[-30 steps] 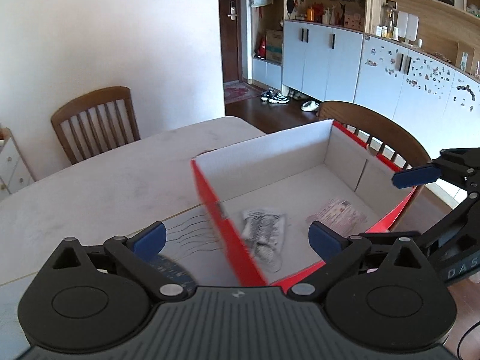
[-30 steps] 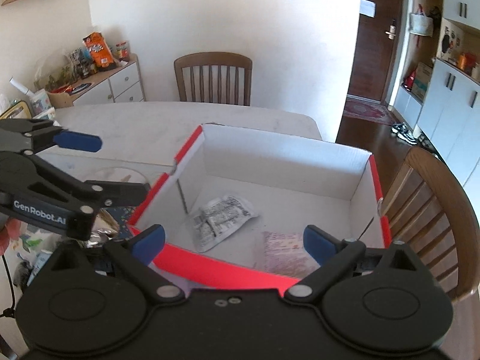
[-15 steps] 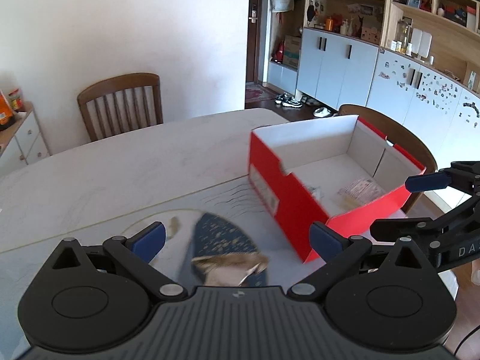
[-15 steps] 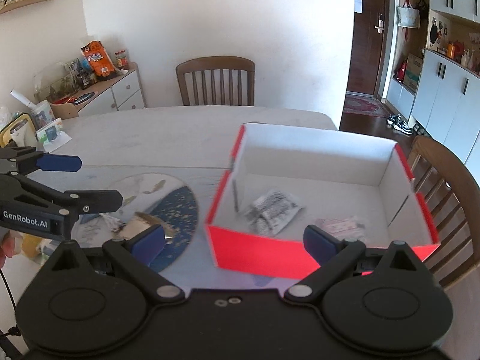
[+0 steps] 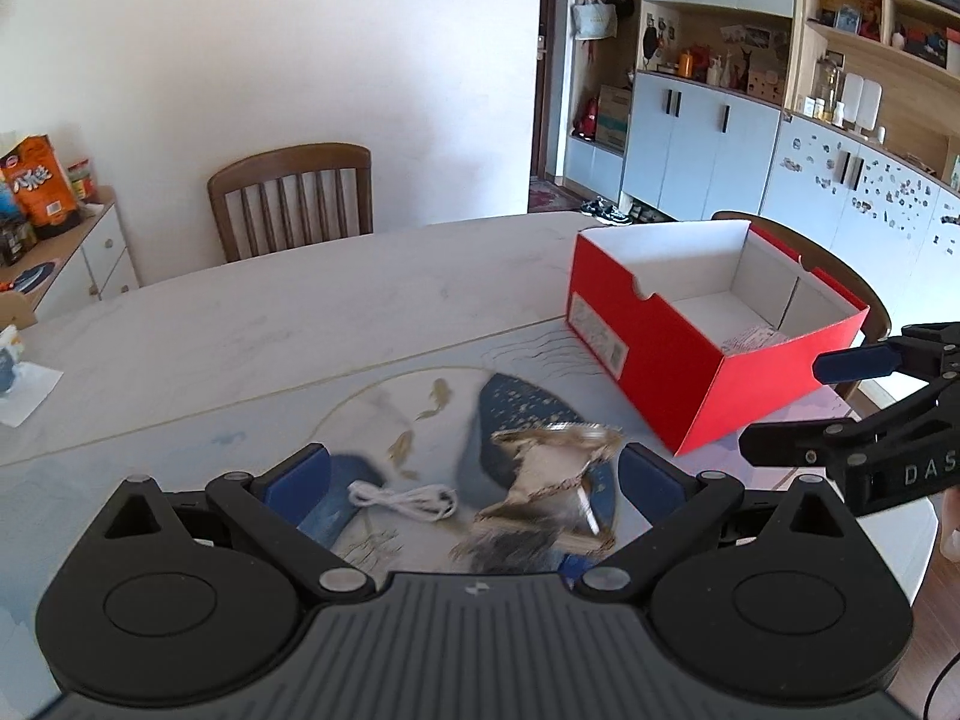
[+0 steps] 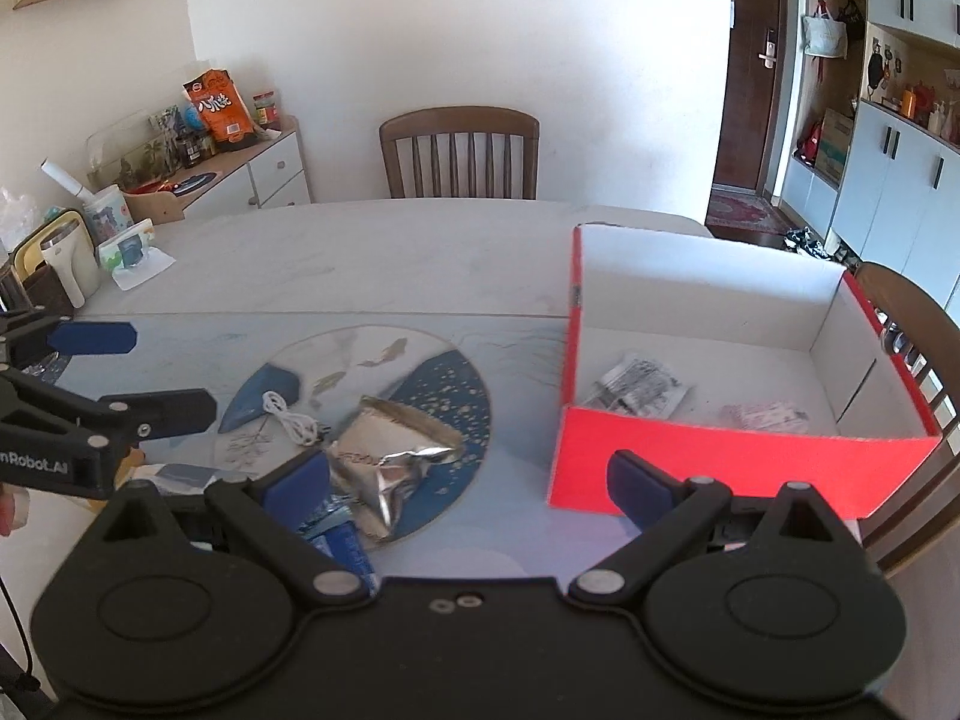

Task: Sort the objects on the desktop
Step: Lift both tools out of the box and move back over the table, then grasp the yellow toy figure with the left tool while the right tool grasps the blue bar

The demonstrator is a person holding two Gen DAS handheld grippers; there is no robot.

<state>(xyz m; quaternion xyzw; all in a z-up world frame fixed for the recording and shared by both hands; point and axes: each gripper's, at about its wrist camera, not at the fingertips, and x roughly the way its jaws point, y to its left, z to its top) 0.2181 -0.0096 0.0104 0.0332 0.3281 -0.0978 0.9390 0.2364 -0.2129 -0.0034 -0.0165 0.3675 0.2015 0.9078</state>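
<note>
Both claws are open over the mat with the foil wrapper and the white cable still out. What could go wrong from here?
1. The crumpled foil wrapper is flimsy and uneven; the left claw may pinch only an edge and drop it before reaching the red box.
2. The white cable lies close beside the wrapper, so a grasp could snag both.
3. The box stands near the table edge; a bump from the right claw might push it off.
</note>
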